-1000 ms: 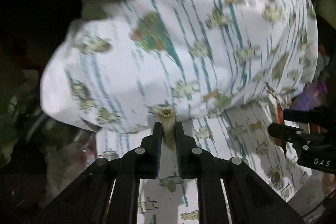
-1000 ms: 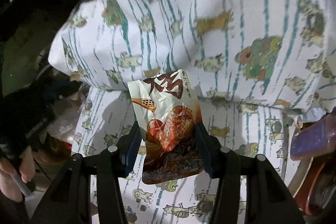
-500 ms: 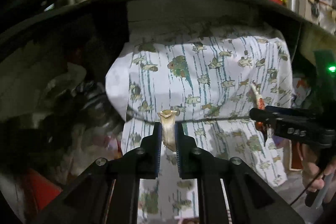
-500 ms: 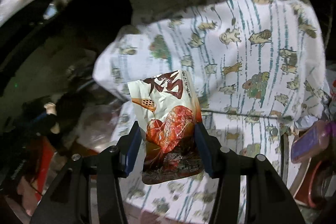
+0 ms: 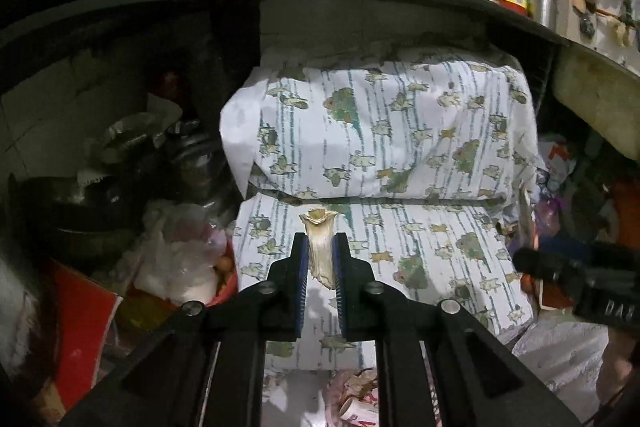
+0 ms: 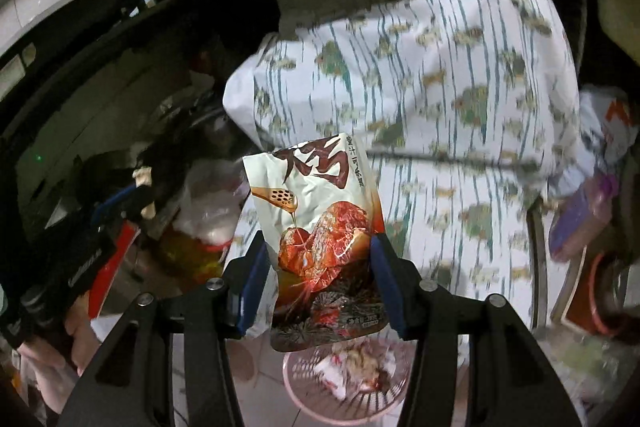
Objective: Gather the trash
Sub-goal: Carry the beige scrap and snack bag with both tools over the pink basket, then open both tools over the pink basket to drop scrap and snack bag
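Two pieces of trash are riding pinched, a pale husk (image 5: 321, 247) in the left hand-held gripper (image 5: 320, 281) and a snack pouch (image 6: 320, 247) in the right hand-held gripper (image 6: 318, 263), and releasing either off-centre is risking missing the pink basket (image 6: 348, 383) at bottom centre.

A glossy, crinkled foil-like plastic is seen on the snack packet (image 6: 326, 239); a dry, fibrous, matt surface is shown by the pale scrap (image 5: 321, 247). Soft printed cloth (image 5: 384, 131) is draped matt; the pink basket (image 6: 344, 383) is perforated plastic.
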